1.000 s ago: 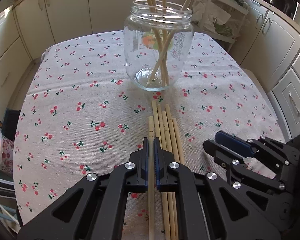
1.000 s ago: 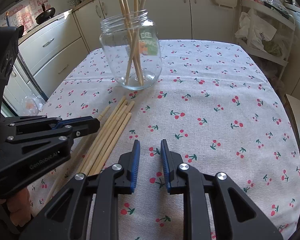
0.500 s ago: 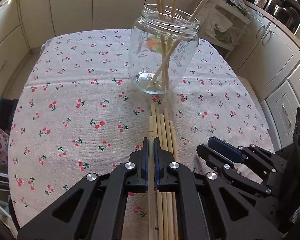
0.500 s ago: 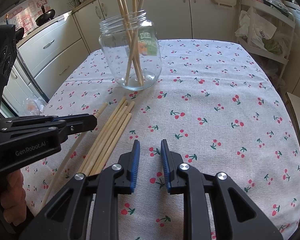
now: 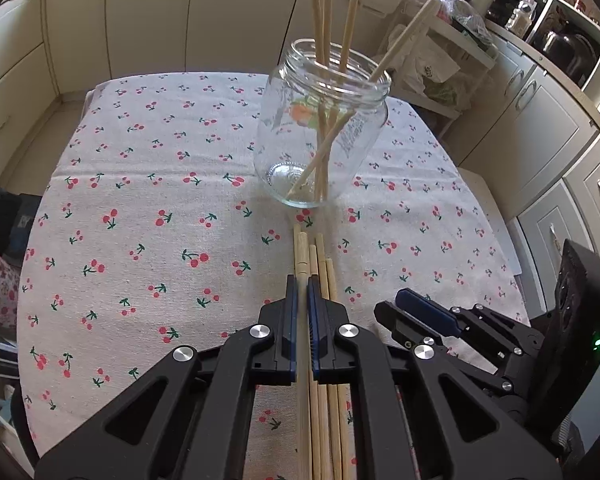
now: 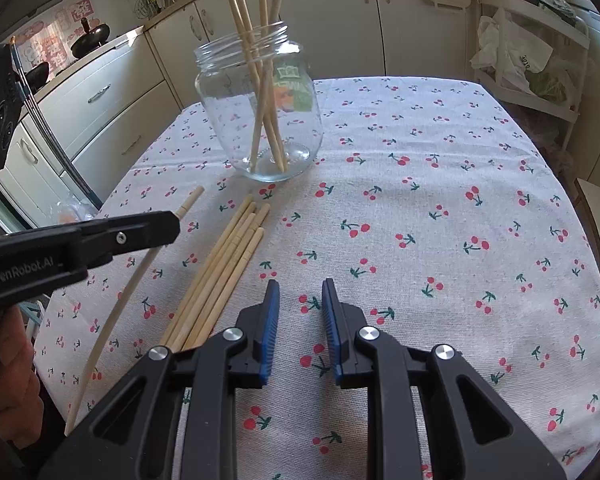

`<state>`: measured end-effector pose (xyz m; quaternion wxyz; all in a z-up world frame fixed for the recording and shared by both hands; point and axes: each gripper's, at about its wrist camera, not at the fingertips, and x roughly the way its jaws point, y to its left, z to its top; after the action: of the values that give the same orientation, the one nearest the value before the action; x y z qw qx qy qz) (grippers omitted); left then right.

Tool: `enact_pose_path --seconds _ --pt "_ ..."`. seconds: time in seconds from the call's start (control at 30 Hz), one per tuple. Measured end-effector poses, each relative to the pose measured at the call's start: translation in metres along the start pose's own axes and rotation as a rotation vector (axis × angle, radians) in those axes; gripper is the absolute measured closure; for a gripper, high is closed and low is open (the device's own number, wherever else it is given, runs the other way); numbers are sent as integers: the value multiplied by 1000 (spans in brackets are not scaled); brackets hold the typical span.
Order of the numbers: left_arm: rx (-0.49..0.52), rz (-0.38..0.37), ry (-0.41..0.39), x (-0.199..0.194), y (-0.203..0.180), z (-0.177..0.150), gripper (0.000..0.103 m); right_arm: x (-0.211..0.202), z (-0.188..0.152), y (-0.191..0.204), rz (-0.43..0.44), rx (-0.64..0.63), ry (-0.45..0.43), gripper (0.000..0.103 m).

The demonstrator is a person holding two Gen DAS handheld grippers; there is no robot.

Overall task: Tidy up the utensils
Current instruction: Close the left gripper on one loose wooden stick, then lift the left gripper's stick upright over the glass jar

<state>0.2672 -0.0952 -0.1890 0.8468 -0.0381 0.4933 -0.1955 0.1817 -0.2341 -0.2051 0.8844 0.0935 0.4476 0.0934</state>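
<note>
Chopsticks of pale wood are the job: 4 stand in the clear glass jar (image 5: 324, 128) on the cherry-print worktop (image 5: 140, 208), 4 lie bundled (image 6: 220, 272) before it. Left tool (image 5: 301, 280), angled downward, pinches 1 lifted chopstick (image 5: 301, 252); right tool (image 6: 300, 292) hovers spread, empty.

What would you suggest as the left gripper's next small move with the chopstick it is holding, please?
Probably lift it toward the glass jar. The left gripper is shut on one chopstick, the jar already holds four, and more chopsticks lie on the tablecloth.
</note>
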Motion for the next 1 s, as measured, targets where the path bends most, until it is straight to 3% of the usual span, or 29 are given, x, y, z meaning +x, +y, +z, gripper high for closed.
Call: enact_pose_path --seconds 0.23,0.3,0.5,0.6,0.83,1.0 --pt "-15 -33 -82 -22 3 11 98 0 1 1 -3 -11 2 78" --pt "-25 -48 -143 -35 4 18 98 0 1 1 0 -13 3 77" --pt "-19 -60 -468 -92 0 52 98 1 1 1 19 -14 4 72" --pt "-44 -72 -587 -107 1 73 98 1 1 2 25 -17 3 70" --pt "-72 -67 -788 -108 -11 117 98 0 2 -8 85 40 1 70" --pt "-86 -53 -900 -98 -24 137 98 0 3 -6 82 42 9 69"
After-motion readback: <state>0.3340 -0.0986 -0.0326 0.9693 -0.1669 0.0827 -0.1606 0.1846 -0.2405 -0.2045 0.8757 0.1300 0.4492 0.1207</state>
